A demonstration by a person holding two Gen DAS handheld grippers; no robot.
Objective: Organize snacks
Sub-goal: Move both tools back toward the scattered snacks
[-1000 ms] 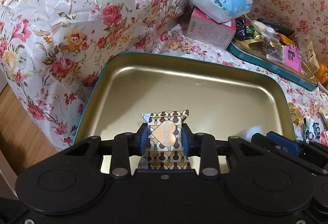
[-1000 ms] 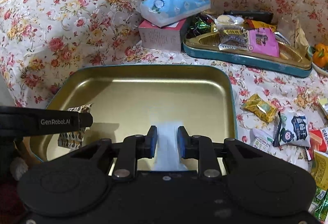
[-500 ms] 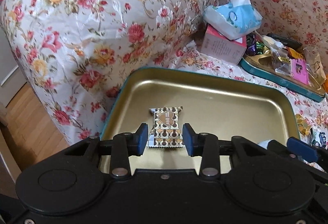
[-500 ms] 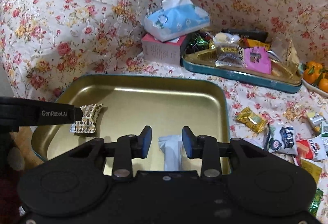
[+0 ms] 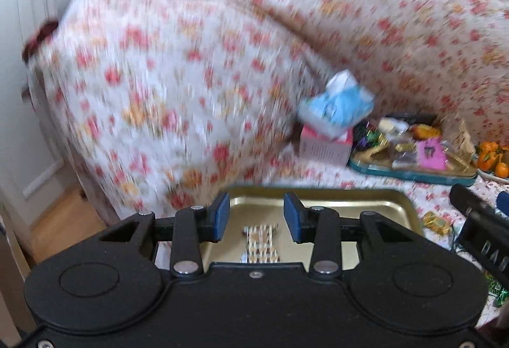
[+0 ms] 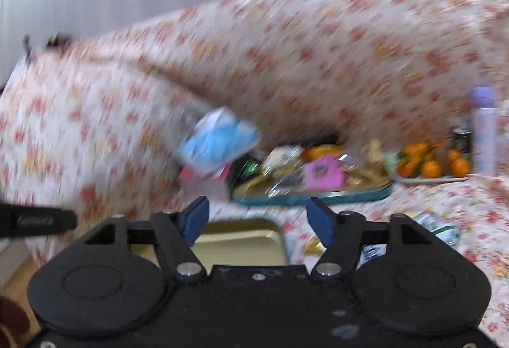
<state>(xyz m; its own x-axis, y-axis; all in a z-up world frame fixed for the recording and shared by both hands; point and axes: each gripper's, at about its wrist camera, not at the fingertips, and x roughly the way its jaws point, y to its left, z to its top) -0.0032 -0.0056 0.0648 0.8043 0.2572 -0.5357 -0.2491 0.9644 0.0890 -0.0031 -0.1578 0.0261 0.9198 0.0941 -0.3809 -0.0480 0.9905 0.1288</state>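
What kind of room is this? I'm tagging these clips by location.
Probably a home living room: a sofa under a floral cover, a tissue pack, a plate of oranges, and snack trays laid out on the seat.

Gold tray [image 5: 394, 208] mostly bare (one snack [image 5: 261, 242]) — sofa back [image 5: 178, 87] behind

A brown-and-gold patterned snack packet [image 5: 261, 242] is seen lying flat inside the gold tin tray [image 5: 394, 211], near its front. Loose wrapped snacks [image 5: 436, 221] are scattered on the floral cover beside the tray's right edge.
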